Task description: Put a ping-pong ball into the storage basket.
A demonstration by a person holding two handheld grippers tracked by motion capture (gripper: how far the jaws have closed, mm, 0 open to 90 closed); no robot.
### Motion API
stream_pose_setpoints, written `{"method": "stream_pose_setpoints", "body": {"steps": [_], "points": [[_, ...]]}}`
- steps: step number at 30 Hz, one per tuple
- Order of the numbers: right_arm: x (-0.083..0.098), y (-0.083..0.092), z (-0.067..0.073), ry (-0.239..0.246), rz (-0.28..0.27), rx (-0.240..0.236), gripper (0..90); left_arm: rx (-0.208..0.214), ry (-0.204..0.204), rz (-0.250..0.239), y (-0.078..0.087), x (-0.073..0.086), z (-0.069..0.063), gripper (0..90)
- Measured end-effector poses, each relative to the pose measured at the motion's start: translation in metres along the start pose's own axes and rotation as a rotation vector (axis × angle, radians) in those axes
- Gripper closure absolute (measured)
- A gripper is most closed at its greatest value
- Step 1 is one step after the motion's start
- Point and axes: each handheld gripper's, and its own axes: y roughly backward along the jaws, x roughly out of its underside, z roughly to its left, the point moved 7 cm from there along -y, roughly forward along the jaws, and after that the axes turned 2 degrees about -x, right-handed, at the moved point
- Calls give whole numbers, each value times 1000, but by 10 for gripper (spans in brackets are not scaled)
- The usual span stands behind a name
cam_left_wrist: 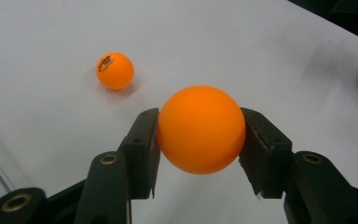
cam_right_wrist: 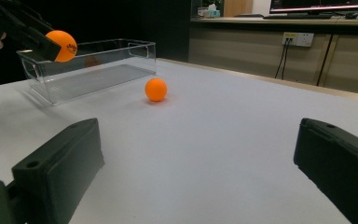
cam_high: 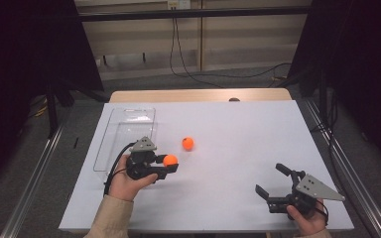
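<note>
Clamped only at its widest part by the left gripper point(cam_left_wrist: 199, 135), left of centre in the high view, the smooth held ball point(cam_left_wrist: 200, 129) could squirt free if the hand jolts toward the clear bin point(cam_high: 124, 136), while the right gripper point(cam_high: 274, 181) waits with jaws apart.

orange ball point(cam_left_wrist: 200, 129) (clamped), second ball point(cam_left_wrist: 115, 70) loose

Left tool point(cam_high: 171, 166) jaws clamped, raised; right tool point(cam_high: 273, 181) jaws wide apart.

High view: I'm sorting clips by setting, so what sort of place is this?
Probably a lab or office recording bay: a white table between dark curtains, loose cables running to a wall socket, and monitors on a rear counter.
</note>
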Motion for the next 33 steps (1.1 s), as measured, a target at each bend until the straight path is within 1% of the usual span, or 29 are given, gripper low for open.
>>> {"method": "stream_pose_setpoints", "body": {"steps": [7, 9, 20, 33], "points": [[0, 0, 0, 2, -1, 1, 7, -9, 7, 0, 2, -1, 2, 509], [0, 0, 0, 2, -2, 1, 7, -11, 2, 1, 3, -2, 3, 509], [0, 0, 0, 2, -3, 1, 6, -25, 20, -10, 7, -5, 7, 509], [-1, 0, 0, 0, -5, 2, 6, -34, 34, -9, 10, -7, 12, 509]]}}
